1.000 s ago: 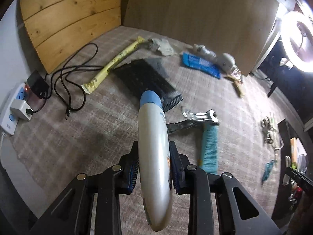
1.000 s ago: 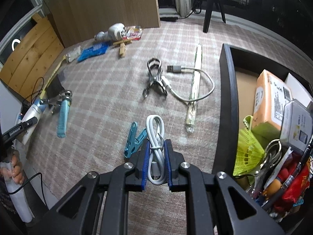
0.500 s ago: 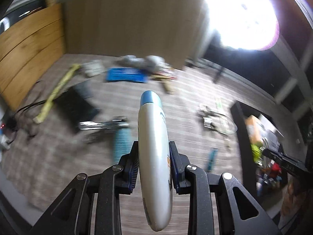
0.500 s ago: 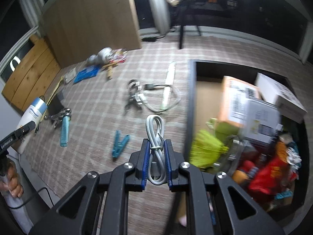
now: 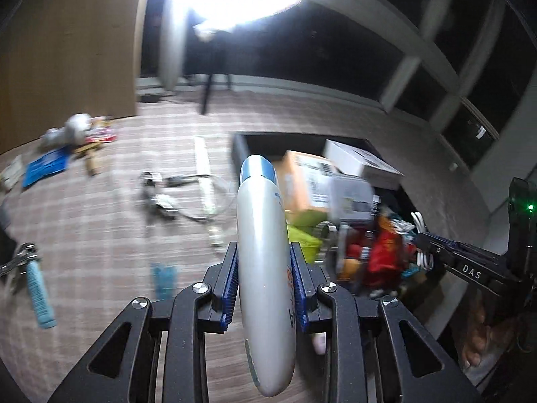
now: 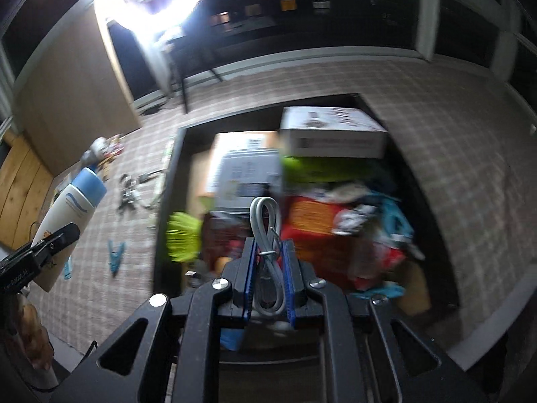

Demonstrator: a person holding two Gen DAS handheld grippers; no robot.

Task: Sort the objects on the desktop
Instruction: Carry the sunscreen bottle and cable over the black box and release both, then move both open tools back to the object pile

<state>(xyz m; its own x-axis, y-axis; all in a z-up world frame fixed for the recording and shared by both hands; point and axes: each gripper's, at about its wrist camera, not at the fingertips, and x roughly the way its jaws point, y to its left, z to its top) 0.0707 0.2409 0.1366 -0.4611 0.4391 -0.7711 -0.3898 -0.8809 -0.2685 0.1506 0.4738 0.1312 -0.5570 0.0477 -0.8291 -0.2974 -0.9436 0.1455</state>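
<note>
Left wrist view: the left gripper (image 5: 265,282) is clamped on a white bottle (image 5: 265,268) with a blue cap, held up off the checked cloth (image 5: 100,221), pointing toward the black storage box (image 5: 240,149) on the right. Right wrist view: the right gripper (image 6: 270,268) is squeezed onto a coiled white cable (image 6: 266,235), hanging over that box, which is crammed with cartons and bright packets. A teal clip (image 6: 115,257) lies on the cloth left of the box; details are blurred.
</note>
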